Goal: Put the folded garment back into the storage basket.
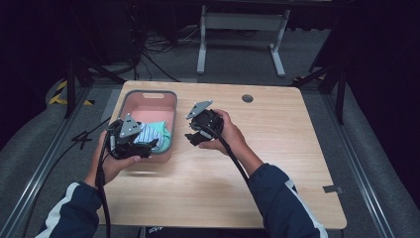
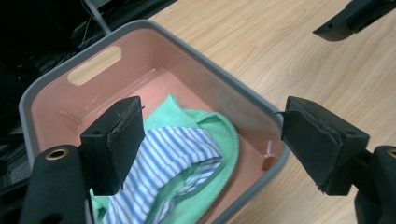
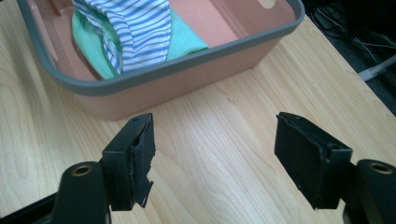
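A pink bin with a grey rim (image 1: 148, 95) (image 2: 205, 65) (image 3: 196, 60) stands on the left part of the wooden table (image 1: 277, 148). Inside it lie a green cloth (image 2: 219, 135) (image 3: 184, 39) and a blue-and-white striped cloth (image 1: 147, 134) (image 2: 163, 158) (image 3: 135, 28) on top. My left gripper (image 1: 141, 146) (image 2: 210, 140) hovers over the bin's near end, open, nothing between its jaws. My right gripper (image 1: 193, 136) (image 3: 215, 154) hangs open above bare table just right of the bin, pointing toward its side wall.
A round grommet hole (image 1: 247, 98) sits at the table's far edge. A white desk frame (image 1: 242, 29) and cables lie on the floor beyond. The table's right half and front (image 1: 208, 193) are bare wood.
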`<state>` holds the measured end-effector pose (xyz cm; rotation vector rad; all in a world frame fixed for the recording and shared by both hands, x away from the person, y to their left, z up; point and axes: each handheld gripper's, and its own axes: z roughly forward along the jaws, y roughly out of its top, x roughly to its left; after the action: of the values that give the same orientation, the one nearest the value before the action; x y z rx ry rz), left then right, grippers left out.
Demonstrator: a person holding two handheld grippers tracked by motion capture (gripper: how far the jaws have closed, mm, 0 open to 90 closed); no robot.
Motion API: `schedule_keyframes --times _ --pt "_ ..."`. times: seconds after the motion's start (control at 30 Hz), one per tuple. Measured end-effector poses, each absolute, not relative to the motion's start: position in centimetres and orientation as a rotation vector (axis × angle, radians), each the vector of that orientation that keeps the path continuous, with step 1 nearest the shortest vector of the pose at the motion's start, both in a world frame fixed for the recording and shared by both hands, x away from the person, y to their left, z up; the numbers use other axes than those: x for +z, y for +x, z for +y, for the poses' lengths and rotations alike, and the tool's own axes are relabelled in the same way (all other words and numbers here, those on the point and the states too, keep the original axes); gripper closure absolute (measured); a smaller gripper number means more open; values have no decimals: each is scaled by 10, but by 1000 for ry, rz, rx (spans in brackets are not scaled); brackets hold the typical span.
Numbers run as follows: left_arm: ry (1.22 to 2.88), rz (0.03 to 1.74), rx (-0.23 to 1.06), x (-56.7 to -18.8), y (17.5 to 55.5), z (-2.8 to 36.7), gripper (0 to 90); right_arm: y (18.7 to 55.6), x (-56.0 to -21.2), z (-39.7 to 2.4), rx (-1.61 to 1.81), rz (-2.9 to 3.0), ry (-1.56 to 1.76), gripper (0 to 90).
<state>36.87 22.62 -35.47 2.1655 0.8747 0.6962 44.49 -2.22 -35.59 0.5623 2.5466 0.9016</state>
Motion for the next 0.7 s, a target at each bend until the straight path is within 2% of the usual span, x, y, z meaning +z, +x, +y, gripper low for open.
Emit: schedule_keyframes --times 0.7 --pt "2245 689 654 -371 339 184 204 415 -363 -88 856 2518 603 305"
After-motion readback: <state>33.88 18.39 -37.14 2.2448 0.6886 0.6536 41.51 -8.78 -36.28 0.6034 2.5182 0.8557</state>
